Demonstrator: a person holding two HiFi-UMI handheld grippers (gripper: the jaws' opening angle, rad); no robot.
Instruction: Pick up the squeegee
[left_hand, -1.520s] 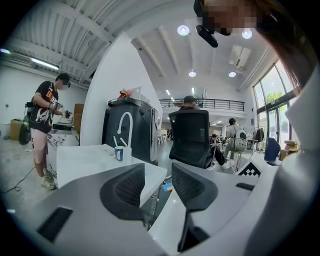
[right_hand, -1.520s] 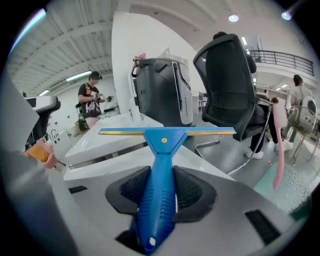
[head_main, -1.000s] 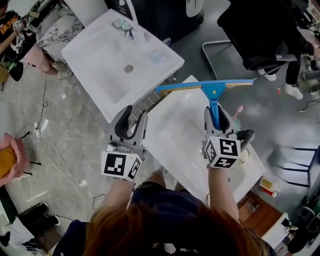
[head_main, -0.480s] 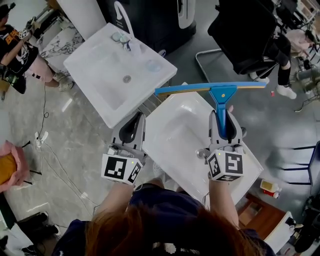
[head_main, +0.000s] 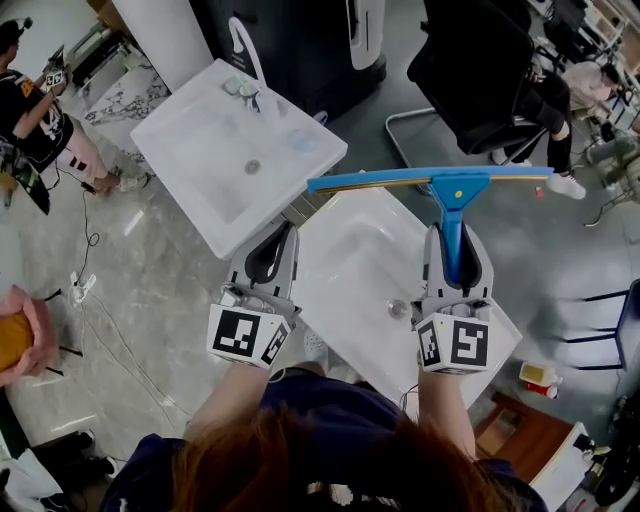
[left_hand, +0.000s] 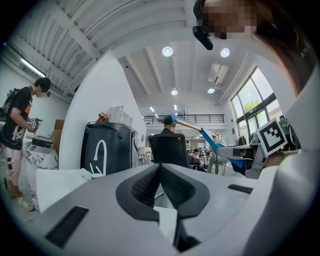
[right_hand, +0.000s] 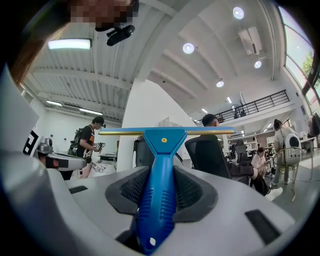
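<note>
The right gripper (head_main: 455, 240) clamps the squeegee (head_main: 452, 195) by its handle, which points away from the person; the blade runs crosswise, left to right. The left gripper (head_main: 272, 240) is clenched, empty.

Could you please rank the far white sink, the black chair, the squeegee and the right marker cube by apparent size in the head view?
1. far white sink
2. black chair, cut off at the top
3. squeegee: long but thin, nearer the camera, so unsure against the chair
4. right marker cube
</note>
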